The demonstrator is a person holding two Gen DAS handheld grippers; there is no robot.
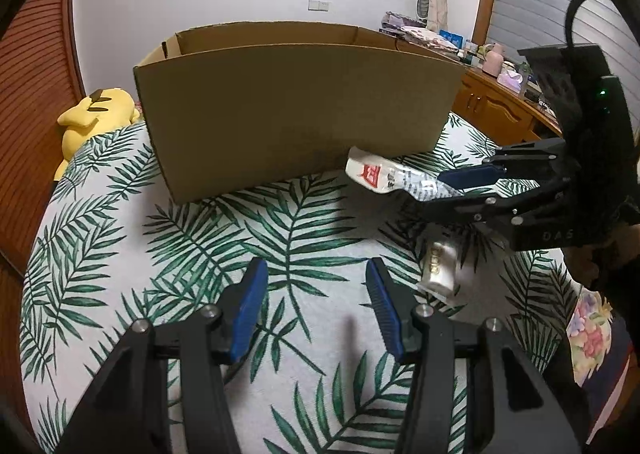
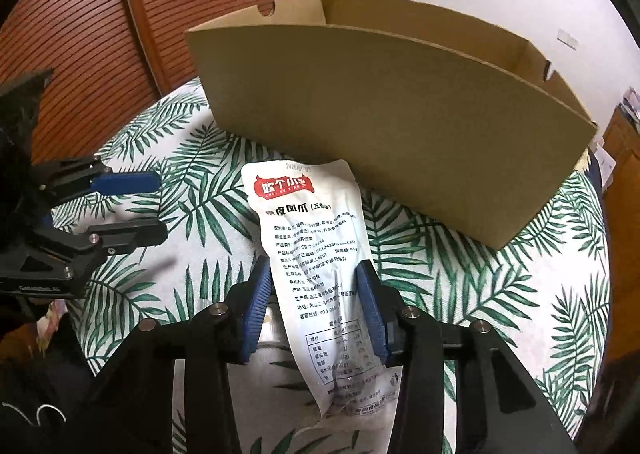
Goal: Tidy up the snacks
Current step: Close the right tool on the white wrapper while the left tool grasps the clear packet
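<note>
So right gripper [image 2: 316,306] has jaws clamped on white snack pouch [image 2: 316,254], held above bed w/ leaf-print cover [image 1: 120,254], just before cardboard box [image 2: 400,114]. Lift over near wall, then drop. Left gripper [image 1: 316,306] jaws apart, empty.

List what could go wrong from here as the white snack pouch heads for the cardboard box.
1. The right gripper pinches the white snack pouch low down; its long free end may catch on the cardboard box wall.
2. The pouch looks slick and might slip out.
3. Another snack packet lies below the right gripper and could get knocked.
</note>
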